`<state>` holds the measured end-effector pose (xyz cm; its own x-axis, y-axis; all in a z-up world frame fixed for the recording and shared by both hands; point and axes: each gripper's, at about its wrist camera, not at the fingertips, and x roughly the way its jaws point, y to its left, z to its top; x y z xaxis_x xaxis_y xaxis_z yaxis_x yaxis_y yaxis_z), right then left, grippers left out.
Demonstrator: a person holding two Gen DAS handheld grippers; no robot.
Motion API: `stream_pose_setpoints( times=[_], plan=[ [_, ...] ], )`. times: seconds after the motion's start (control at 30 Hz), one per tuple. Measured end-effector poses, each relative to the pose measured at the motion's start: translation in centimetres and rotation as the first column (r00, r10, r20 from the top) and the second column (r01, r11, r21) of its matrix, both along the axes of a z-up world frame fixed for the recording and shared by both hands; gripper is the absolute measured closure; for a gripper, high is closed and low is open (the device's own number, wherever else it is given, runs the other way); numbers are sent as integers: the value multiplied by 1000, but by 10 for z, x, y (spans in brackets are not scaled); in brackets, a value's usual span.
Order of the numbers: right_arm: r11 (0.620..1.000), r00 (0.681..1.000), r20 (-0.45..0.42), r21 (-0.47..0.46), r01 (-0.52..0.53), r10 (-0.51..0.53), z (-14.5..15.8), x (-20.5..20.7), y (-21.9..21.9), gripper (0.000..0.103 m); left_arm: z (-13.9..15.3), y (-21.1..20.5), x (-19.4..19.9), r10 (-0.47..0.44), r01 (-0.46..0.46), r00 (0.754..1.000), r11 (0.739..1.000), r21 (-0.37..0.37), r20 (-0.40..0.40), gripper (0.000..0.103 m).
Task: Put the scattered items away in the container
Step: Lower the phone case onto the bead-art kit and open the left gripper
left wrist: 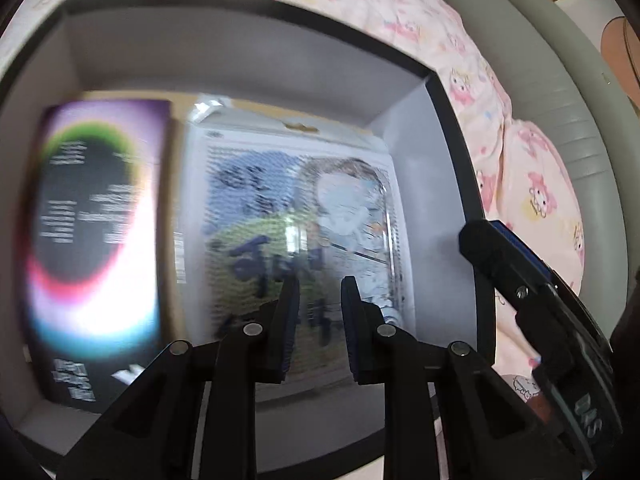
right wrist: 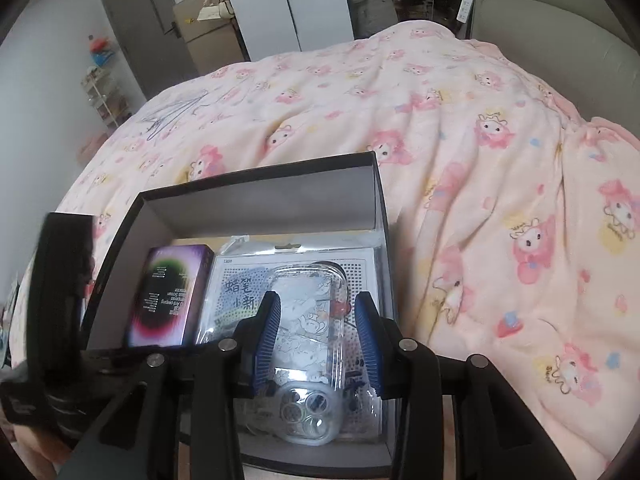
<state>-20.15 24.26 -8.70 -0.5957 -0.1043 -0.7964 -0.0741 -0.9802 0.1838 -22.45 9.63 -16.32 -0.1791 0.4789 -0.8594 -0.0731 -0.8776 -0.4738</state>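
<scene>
Care now: lift right hand-held gripper (right wrist: 319, 300) (let go, empty) straight up, leaving clear plastic phone case (right wrist: 306, 360) in black cardboard box (right wrist: 260, 200).

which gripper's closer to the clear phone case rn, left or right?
Right. The right gripper hangs directly over the clear phone case in the box, jaws either side of it. The left gripper sits beside it over the box, jaws nearly shut and empty.
</scene>
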Motion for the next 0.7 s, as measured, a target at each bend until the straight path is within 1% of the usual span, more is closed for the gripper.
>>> stream_pose_setpoints(
  times=[0.07, 0.1, 0.17, 0.2, 0.23, 0.3, 0.33, 0.37, 0.43, 0.5, 0.57, 0.63, 0.7],
  plan=[
    [1000, 1000, 17, 9, 1, -1, -5, -2, -2, 69, -7, 7, -1, -6, 6, 1000, 1000, -6, 19, 83],
    [1000, 1000, 25, 10, 9, -10, -6, 1, 1, 69, -9, 8, -1, -15, 14, 999, 1000, 12, 30, 83],
    [1000, 999, 42, -16, 13, -12, -10, 2, 4, 68, -13, 12, 1, -45, 41, 997, 997, 65, 59, 83],
    [999, 999, 52, -32, 14, -13, -11, 0, 5, 68, -13, 13, 2, -53, 48, 997, 996, 69, 62, 83],
    [999, 998, 58, -37, 14, -12, -12, 0, 5, 68, -12, 12, 3, -53, 50, 997, 997, 56, 51, 82],
    [1000, 998, 61, -24, 11, -9, -15, 2, 3, 67, -5, 7, 5, -37, 37, 999, 999, 7, 4, 81],
    [1000, 998, 59, -17, 10, -9, -16, 2, 2, 66, -1, 2, 7, -31, 31, 999, 1000, 6, -10, 80],
    [1000, 998, 55, -11, 10, -10, -15, 3, 0, 63, 3, -2, 9, -27, 28, 999, 1000, 15, -20, 79],
    [1000, 999, 38, -6, 17, -17, -11, 7, -2, 57, 11, -10, 13, -23, 24, 999, 999, 31, -43, 74],
    [1000, 999, 23, -7, 22, -22, -7, 10, -2, 56, 19, -16, 19, -14, 16, 997, 1000, 27, -70, 74],
    [999, 999, 4, -7, 36, -36, -3, 13, -1, 56, 26, -24, 23, 13, -13, 996, 1000, 3, -84, 74],
    [997, 997, -14, 2, 74, -74, 2, 15, 6, 56, 21, -28, 16, 52, -53, 998, 998, -21, -44, 74],
    [993, 993, -23, -5, 115, -115, 6, 16, 16, 56, 12, -32, 9, 79, -79, 997, 997, -4, 0, 74]
  ],
)
